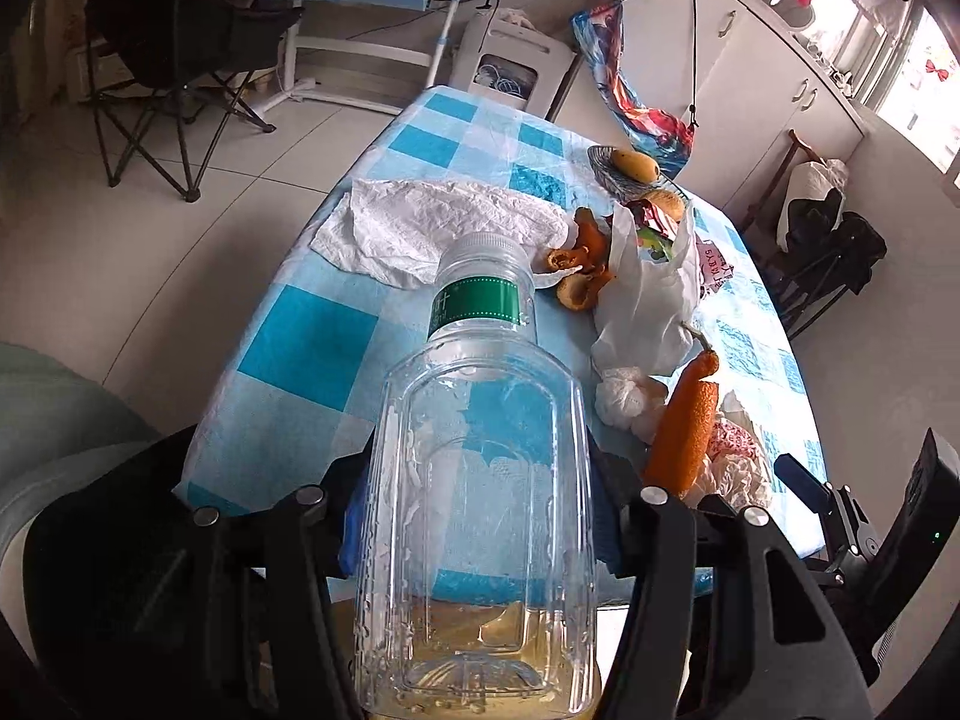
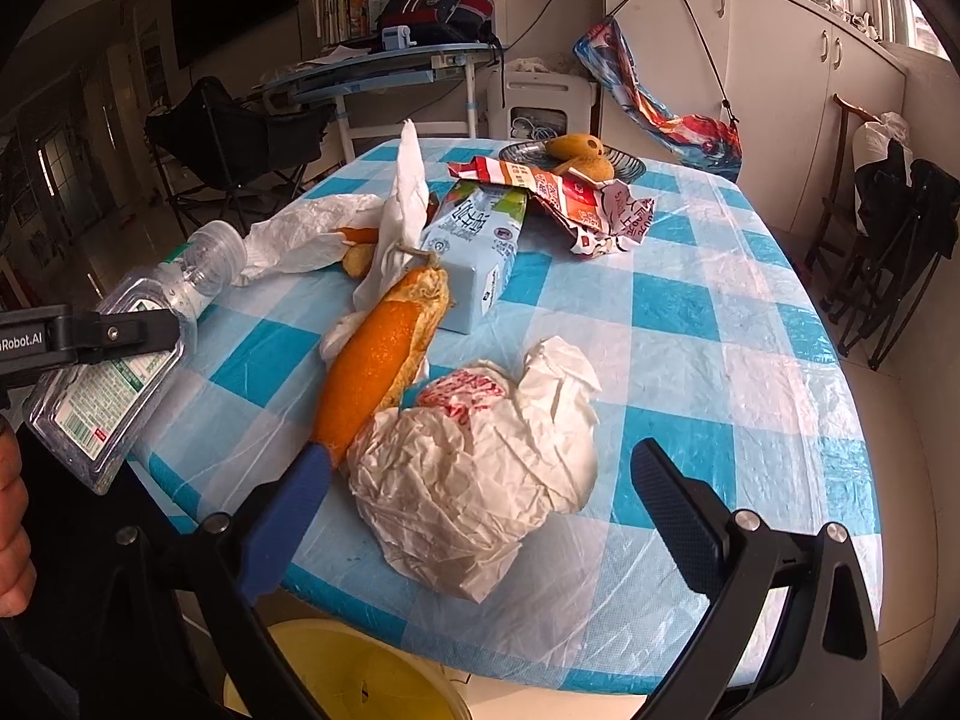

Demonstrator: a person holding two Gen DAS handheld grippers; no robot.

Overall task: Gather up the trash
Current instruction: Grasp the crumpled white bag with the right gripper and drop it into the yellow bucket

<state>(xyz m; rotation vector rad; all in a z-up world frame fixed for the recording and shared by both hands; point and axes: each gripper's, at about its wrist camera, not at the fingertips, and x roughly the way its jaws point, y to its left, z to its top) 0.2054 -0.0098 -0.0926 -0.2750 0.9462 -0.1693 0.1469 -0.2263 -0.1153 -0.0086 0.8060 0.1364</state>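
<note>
**Bottle's in hand, bin's right below**

So the left gripper (image 1: 480, 480) has its fingers clamped on the clear plastic bottle (image 1: 480, 450), squeezing the body from both sides with the capped neck pointing away toward 12 o'clock. In the right wrist view that bottle hangs off the bench's (image 2: 720, 312) near-left edge, at about 9 o'clock, clear of the checked cloth.

The right gripper (image 2: 480, 510) is released, fingers spread wide around the crumpled white paper wrapper (image 2: 474, 480) without touching it as far as I can tell. The orange peel (image 2: 372, 372) lies just at 11 o'clock of that wrapper, near the blue left finger, and the milk carton (image 2: 480, 252) sits further back at 12.

My read: we're mid-carry on the bottle. A yellow bin (image 2: 360, 678) peeks out under the bench edge at 6 o'clock (looks like the drop spot). Next move probably means bringing the bottle over that bin and letting go, while the right fingers close on the wrapper without snagging the peel.
</note>
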